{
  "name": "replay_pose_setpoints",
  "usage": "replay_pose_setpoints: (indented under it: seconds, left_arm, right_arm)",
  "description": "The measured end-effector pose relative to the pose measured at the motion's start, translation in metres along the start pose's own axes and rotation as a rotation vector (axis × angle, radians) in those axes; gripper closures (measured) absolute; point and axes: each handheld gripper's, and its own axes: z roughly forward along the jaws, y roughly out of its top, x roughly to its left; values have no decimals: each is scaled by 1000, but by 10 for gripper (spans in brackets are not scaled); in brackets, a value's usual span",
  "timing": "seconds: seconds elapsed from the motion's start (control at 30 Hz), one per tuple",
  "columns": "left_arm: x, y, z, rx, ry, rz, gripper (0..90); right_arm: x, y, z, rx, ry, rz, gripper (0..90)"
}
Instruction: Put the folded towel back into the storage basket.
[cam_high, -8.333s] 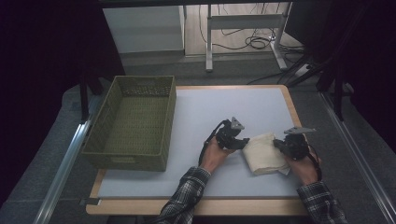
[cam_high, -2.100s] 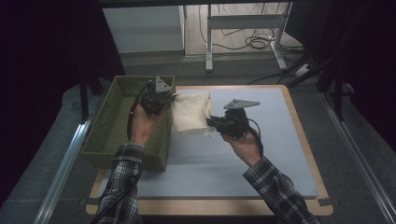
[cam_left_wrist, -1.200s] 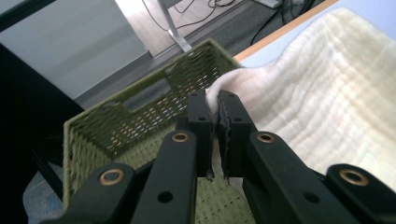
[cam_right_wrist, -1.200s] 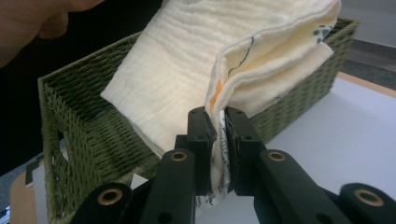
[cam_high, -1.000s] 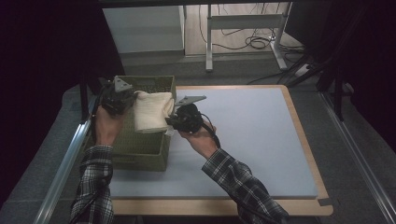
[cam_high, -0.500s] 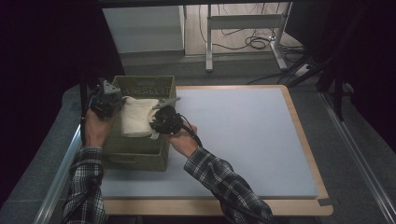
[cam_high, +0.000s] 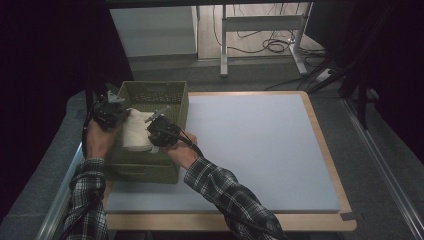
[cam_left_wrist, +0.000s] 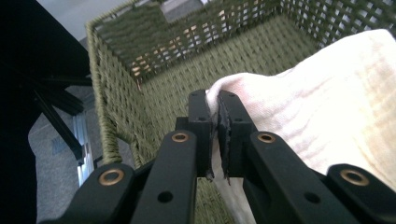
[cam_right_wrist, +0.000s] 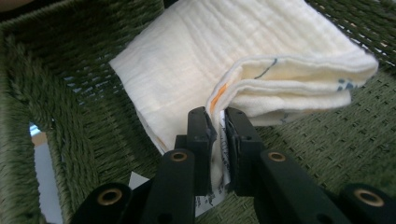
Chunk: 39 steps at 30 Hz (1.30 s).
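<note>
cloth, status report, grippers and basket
Left gripper and right gripper both shut on folded cloth. Cloth held inside green basket. Nothing in the way.

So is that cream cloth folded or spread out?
Folded. The cream cloth shows stacked layers at its edge, held over the green woven basket by the left gripper and right gripper.

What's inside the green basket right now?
The folded cream cloth is in the green woven basket, pinched at one edge by the left gripper and at another by the right gripper. The basket floor under the cloth is covered.
</note>
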Motion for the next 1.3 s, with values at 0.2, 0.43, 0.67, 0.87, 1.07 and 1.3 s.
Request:
replay_pose_setpoints:
  seconds: [0.2, 0.43, 0.67, 0.87, 1.07, 1.3]
  left_arm:
    - [1, -2, 21, 84, -17, 14, 845]
    - [2, -3, 40, 160, -55, 19, 832]
    - [-2, -6, 52, 207, -44, 24, 631]
    - [-3, -5, 49, 185, -37, 2, 529]
    - [-5, -1, 43, 149, -45, -31, 432]
    - [-10, -2, 36, 114, -61, -65, 286]
  right_arm:
    - [5, 4, 13, 52, -34, -34, 802]
    - [4, 8, 18, 104, -49, -44, 751]
    - [0, 8, 16, 98, -54, -37, 705]
    - [-8, 7, 7, 52, -31, -27, 644]
    - [-14, 6, -1, 15, -16, -30, 562]
    - [-21, -1, -17, -44, -6, -42, 408]
